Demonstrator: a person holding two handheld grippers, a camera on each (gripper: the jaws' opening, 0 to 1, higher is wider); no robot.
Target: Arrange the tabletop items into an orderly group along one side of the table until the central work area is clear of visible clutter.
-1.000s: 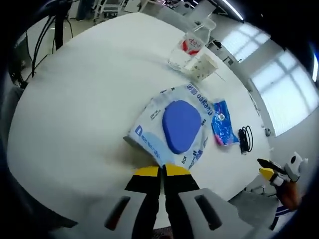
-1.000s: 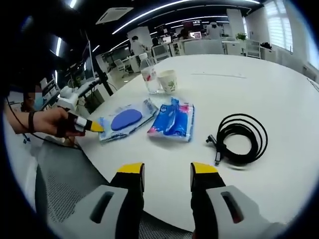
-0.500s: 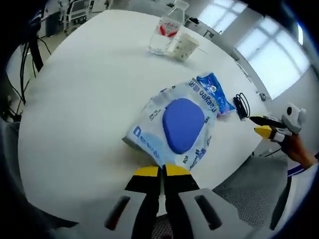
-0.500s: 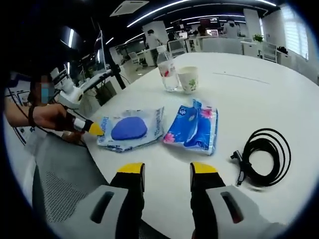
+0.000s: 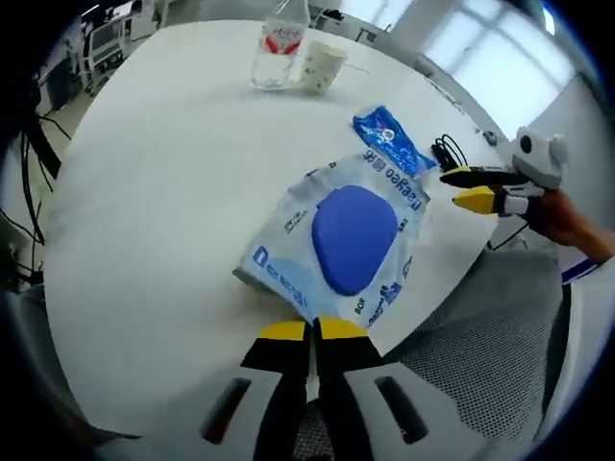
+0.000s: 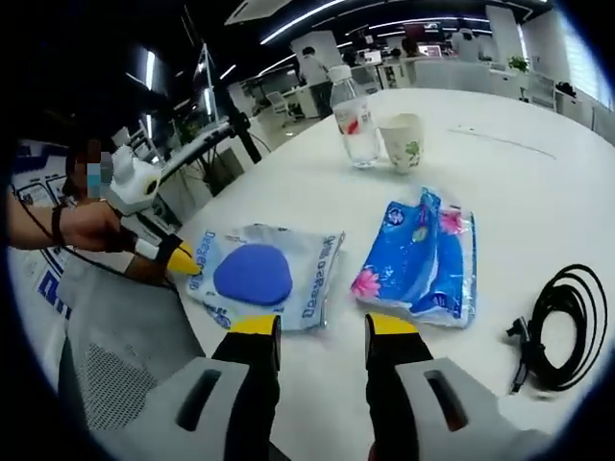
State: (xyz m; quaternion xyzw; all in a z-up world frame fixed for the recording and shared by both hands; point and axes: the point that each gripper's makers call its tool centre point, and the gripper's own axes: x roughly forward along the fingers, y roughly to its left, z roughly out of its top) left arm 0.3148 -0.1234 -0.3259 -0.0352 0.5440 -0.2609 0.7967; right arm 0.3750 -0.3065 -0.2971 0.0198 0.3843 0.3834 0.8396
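the left gripper (image 5: 309, 329) is clenched on the near edge of the wet wipes pack (image 5: 338, 240), which lies flat by the edge of the white table (image 5: 154, 192) with its blue lid up. the right gripper (image 6: 321, 325) hangs released over the table with nothing between its jaws, the blue tissue pack (image 6: 423, 259) just beyond it and beside the wipes. a black cable (image 6: 567, 322) coils further right, and a water bottle (image 6: 353, 115) and paper cup (image 6: 402, 141) stand together far back.

Two packs (image 6: 259, 274), bottle (image 6: 354, 117), cup (image 6: 401, 142), cable (image 6: 567, 327).
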